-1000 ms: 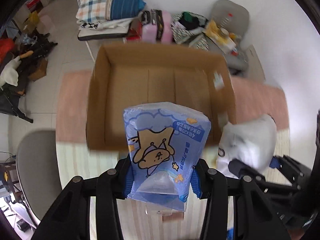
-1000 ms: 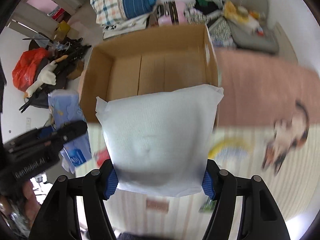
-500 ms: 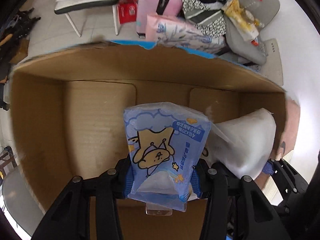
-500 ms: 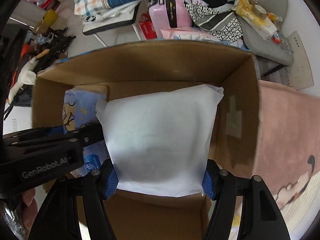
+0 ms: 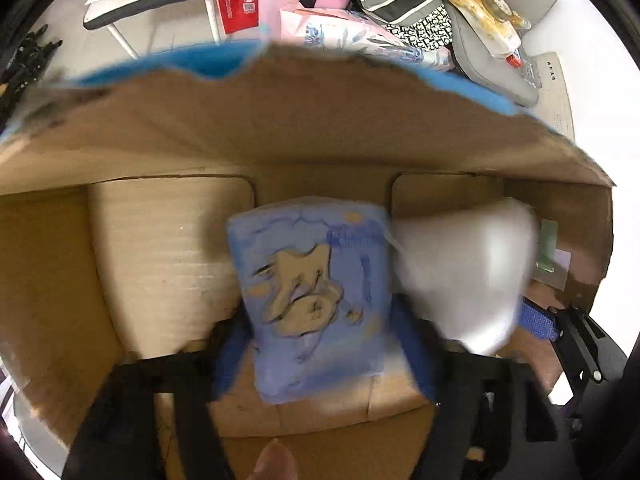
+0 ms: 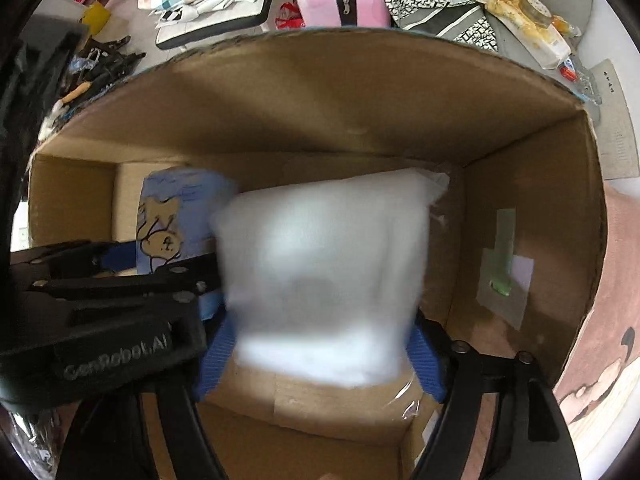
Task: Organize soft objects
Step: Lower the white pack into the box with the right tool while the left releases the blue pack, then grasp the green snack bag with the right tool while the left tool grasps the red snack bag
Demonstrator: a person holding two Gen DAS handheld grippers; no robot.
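Now both grippers (image 5: 322,360) (image 6: 320,360) have just opened inside the box (image 6: 320,112), releasing blue pack (image 5: 316,292) and white pack (image 6: 320,272).

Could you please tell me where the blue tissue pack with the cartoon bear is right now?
The blue plastic tissue pack with the cartoon bear is inside the brown cardboard box, centre of the left wrist view, directly left of the white soft pack.
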